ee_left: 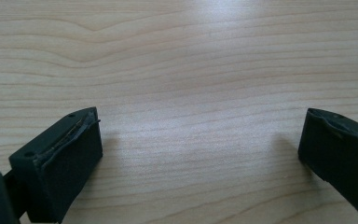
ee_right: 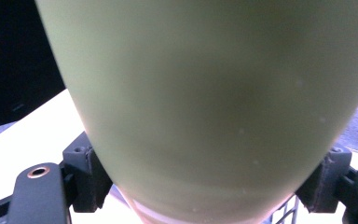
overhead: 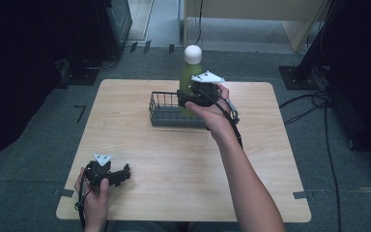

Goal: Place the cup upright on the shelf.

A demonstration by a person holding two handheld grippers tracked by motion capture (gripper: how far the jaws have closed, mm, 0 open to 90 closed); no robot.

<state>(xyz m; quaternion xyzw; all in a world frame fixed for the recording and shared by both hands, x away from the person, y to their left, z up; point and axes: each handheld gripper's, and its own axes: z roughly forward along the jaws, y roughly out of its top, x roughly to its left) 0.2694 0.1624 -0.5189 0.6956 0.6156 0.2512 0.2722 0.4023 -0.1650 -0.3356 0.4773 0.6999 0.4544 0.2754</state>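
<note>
Up close, your right gripper [ee_right: 205, 186] view shows both pads clamped against the green bottle's [ee_right: 205, 93] smooth matte body, a grip the high view half hides behind your hand. From above, the white-capped bottle stands upright over the wire basket [overhead: 166, 113]. Your left gripper [ee_left: 200, 149] rests wide open over bare table [ee_left: 191, 56].

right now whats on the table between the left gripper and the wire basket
Nothing: bare wooden table lies between the left gripper and the wire basket, as the high view shows.
</note>
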